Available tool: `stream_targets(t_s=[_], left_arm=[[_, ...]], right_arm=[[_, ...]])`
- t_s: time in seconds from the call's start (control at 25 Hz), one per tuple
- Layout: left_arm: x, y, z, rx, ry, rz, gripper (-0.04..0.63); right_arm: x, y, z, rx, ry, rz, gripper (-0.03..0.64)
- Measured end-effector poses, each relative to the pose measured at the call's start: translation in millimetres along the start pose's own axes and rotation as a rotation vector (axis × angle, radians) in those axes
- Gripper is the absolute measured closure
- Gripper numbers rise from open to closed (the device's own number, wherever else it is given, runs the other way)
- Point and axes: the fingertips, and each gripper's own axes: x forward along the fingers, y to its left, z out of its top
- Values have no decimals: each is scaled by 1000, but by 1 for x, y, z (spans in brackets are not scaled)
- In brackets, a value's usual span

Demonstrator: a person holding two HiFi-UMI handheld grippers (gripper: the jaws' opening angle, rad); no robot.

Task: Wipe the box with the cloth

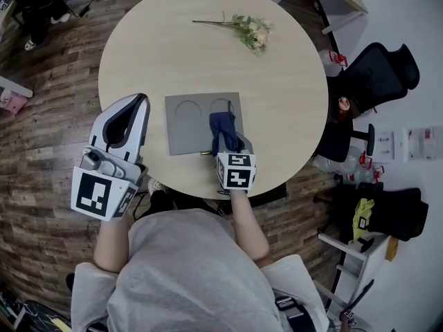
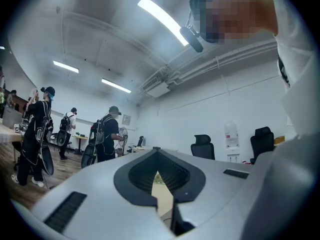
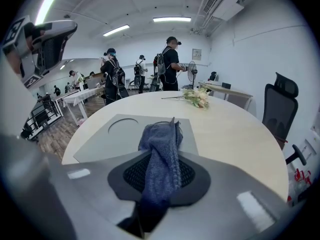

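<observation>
**Desk:** How far along is the wipe?

**Operator:** Early or midway, I'd judge. My right tongs (image 1: 234, 147) are pinching the blue cloth (image 1: 223, 126), and its loose end is bunched on top of the grey box (image 1: 190, 126). So the cloth is picked up and on the surface. The box looks equally matte all over, so I can't tell which parts have been wiped. What's left, as I read it, is the strokes across the lid.

**Desk:** Where is the box from your tongs?

**Operator:** It lies flat on the round table (image 1: 291, 102), straight ahead of the right tongs and just under their tips. The cloth covers the half in front of those tips. The other half, with a round outline on it, is bare and lies towards my left tongs (image 1: 142, 101).

**Desk:** And the left tongs?

**Operator:** Pressed together at the tips with nothing between them. They're held up beside the table edge, apart from the box and touching nothing.

**Desk:** Anything in the way?

**Operator:** Only a flower sprig (image 1: 250, 30) beyond the box at the far side of the table, well apart from both tongs.
</observation>
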Motion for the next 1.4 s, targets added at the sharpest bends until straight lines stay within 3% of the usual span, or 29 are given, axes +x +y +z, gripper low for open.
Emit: stream_targets(t_s=[0.64,0.88,1.4], left_arm=[[17,-22,1,9,-2,-29,588],[17,-27,4,18,-10,-44,588],[13,-37,25,40,-50,-107,588]], right_arm=[[-14,-62,-13,69,-5,-97,537],[-16,-63,-14,94,-10,-91,535],[-65,-28,46,68,-232,-37,529]])
